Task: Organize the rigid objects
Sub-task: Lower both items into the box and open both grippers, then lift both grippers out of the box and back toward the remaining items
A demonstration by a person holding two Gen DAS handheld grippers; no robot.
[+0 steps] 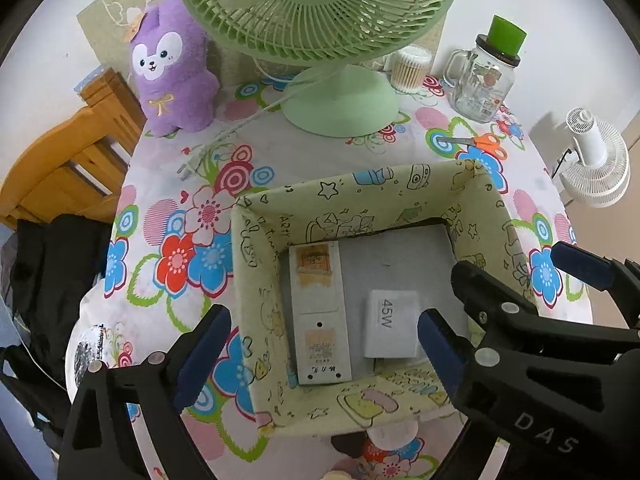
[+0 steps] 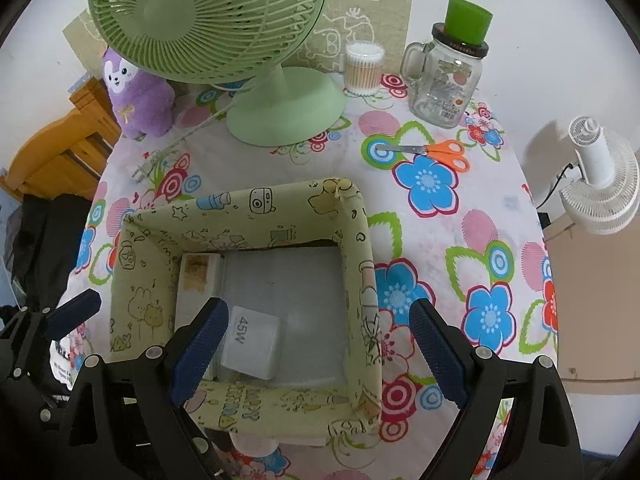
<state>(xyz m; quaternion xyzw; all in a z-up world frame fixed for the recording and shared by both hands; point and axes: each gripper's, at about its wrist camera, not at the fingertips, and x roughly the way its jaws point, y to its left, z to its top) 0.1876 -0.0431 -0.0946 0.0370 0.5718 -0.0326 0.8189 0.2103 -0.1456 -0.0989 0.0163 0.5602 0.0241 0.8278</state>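
Note:
A pale green fabric storage box (image 1: 256, 240) (image 2: 360, 224) with cartoon prints stands on the flowered tablecloth. Inside lie a long white power strip (image 1: 320, 312) (image 2: 196, 276) and a white 45W charger (image 1: 394, 324) (image 2: 252, 344). My left gripper (image 1: 320, 356) is open and empty, hovering over the box's near left part. My right gripper (image 2: 316, 352) is open and empty above the box's near right wall; it also shows in the left wrist view (image 1: 508, 296). Orange-handled scissors (image 1: 478, 143) (image 2: 436, 151) lie on the cloth beyond the box.
A green desk fan (image 1: 320, 20) (image 2: 280, 108), its cord and plug (image 1: 186, 168), a purple plush (image 1: 172, 68), a cotton swab tub (image 2: 364, 66) and a glass mug jar with green lid (image 2: 452, 76) stand at the back. A wooden chair (image 1: 72, 160) is left, a white fan (image 2: 600, 176) right.

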